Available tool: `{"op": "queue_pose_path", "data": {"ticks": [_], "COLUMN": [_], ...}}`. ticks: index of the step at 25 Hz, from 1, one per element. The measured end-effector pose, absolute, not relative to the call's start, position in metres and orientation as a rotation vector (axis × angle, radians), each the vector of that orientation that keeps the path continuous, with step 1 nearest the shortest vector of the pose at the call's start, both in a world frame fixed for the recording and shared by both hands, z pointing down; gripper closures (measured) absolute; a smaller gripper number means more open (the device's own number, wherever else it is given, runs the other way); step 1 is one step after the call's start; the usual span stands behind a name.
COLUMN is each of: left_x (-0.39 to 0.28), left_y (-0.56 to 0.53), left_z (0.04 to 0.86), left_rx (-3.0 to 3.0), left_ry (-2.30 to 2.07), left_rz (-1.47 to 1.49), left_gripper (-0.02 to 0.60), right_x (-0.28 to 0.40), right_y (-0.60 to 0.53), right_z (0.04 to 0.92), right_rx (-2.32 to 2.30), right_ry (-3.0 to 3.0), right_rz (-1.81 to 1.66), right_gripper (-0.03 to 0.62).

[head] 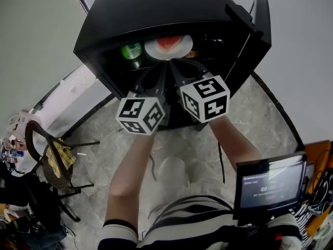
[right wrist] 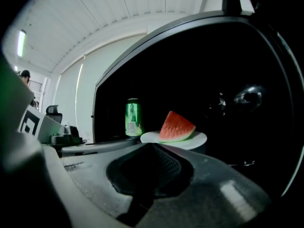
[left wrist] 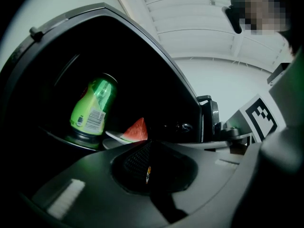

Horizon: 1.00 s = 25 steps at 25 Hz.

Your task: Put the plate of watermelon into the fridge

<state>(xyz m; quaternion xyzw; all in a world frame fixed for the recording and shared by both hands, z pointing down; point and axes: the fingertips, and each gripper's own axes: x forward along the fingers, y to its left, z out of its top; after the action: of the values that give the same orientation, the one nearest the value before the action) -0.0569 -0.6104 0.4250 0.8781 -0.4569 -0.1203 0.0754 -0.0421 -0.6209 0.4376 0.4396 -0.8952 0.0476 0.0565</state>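
A white plate (head: pixel 167 49) with a red watermelon wedge (head: pixel 169 41) rests on the upper shelf inside the open black fridge (head: pixel 156 9), next to a green can (head: pixel 132 51). My left gripper (head: pixel 156 73) and right gripper (head: pixel 180 65) are side by side just in front of the shelf, pointing in. In the left gripper view the jaws (left wrist: pixel 147 145) meet, with the wedge (left wrist: pixel 137 130) and can (left wrist: pixel 92 108) beyond them. In the right gripper view the jaws (right wrist: pixel 151 147) meet too, and the plate (right wrist: pixel 190 140) lies past the tips, apart from them.
The fridge door (head: pixel 258 25) stands open at the right. A chair (head: pixel 49 160) with a yellow cloth is on the floor at the left, beside a white panel (head: pixel 78 90). A dark screen (head: pixel 269 184) sits at the lower right.
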Motion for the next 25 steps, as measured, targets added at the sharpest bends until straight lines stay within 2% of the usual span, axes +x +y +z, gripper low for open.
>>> {"op": "queue_pose_path", "data": {"ticks": [14,25], "left_x": [-0.067,-0.056], "left_y": [-0.602,-0.56], "left_z": [0.425,0.401], "left_rx": [2.576,2.525], "left_ry": [-1.366,-1.331], "left_rz": [-0.329,-0.216], "left_gripper": [0.58,0.58], "right_x": [-0.038,-0.035], "right_y": [-0.628,-0.576], "right_z": [0.427,0.405], "right_rx": [1.404,1.35], "right_ry": [-2.687,-2.676], "right_rz": [0.229,0.321], "right_gripper": [0.597,0.597]}}
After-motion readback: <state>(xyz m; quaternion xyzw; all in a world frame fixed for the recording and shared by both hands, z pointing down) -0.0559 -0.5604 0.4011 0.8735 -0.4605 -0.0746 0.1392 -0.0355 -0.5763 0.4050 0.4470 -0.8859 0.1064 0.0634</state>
